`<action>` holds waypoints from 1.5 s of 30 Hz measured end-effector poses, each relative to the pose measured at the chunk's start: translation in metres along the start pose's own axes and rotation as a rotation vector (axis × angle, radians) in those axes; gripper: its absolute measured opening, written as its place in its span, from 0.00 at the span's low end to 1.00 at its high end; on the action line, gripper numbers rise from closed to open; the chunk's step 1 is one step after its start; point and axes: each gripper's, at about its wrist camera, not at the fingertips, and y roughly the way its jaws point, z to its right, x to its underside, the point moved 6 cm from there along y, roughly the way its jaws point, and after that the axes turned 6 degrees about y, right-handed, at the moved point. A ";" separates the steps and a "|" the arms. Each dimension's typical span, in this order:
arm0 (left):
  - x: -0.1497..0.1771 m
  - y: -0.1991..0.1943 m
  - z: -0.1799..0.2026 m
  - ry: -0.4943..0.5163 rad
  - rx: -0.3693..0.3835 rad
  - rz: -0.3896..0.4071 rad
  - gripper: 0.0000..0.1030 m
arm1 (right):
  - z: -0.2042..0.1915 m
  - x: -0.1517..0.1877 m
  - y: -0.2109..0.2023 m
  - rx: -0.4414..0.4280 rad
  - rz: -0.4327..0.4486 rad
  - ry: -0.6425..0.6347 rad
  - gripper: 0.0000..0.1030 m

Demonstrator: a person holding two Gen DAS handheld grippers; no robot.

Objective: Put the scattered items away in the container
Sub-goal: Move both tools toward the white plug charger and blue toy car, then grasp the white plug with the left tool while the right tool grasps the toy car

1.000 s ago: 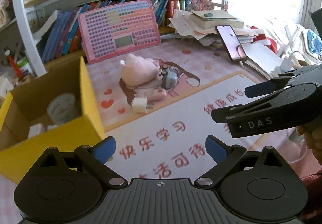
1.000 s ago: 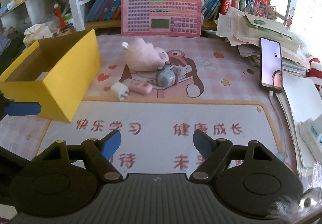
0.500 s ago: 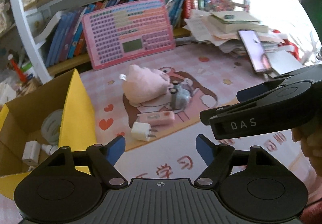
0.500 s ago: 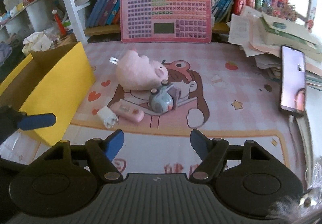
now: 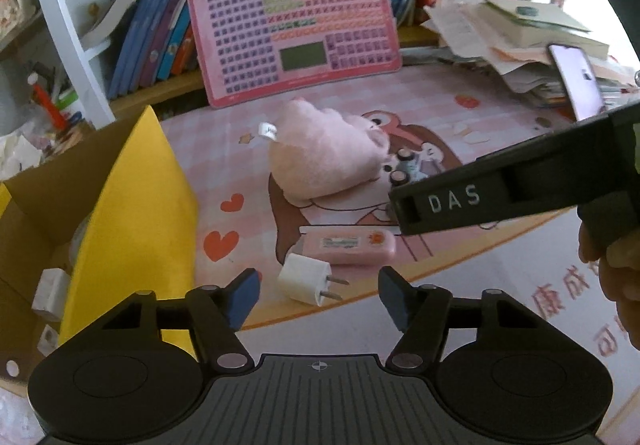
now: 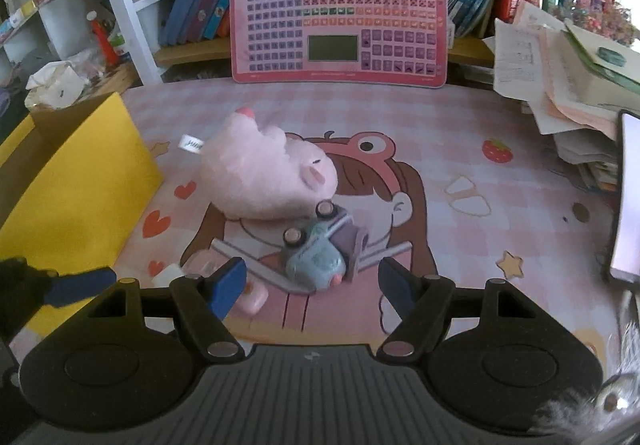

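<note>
Closing in with left tongs [image 5: 318,295], jaws narrowing on nothing yet, plug [image 5: 304,279] just ahead between them, prongs pointing right; right tongs [image 6: 312,281] released over toy car [image 6: 318,255].

Yellow box [image 5: 132,213], pale pink plush [image 6: 264,181], white plug [image 5: 304,279], pink case [image 5: 348,245], and a seemingly grey-blue toy car [image 6: 316,253] on the pink-checked mat [image 6: 500,205].
</note>
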 end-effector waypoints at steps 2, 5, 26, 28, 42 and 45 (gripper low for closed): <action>-0.001 0.008 -0.002 -0.015 -0.007 -0.013 0.63 | 0.000 -0.003 0.010 -0.002 -0.009 0.002 0.70; -0.002 0.019 -0.003 -0.036 -0.012 -0.031 0.63 | 0.001 -0.007 0.022 -0.003 -0.022 -0.001 0.70; 0.004 0.044 -0.008 -0.114 0.041 -0.082 0.44 | 0.018 -0.012 0.046 0.011 -0.073 0.062 0.47; 0.005 0.042 -0.008 -0.117 0.042 -0.086 0.44 | 0.019 -0.011 0.043 0.010 -0.071 0.065 0.47; 0.008 0.005 0.006 -0.059 0.088 -0.039 0.44 | 0.022 0.008 0.006 -0.020 -0.061 0.070 0.47; 0.008 -0.009 0.006 -0.047 0.104 -0.021 0.44 | 0.024 0.013 -0.006 -0.028 -0.051 0.080 0.47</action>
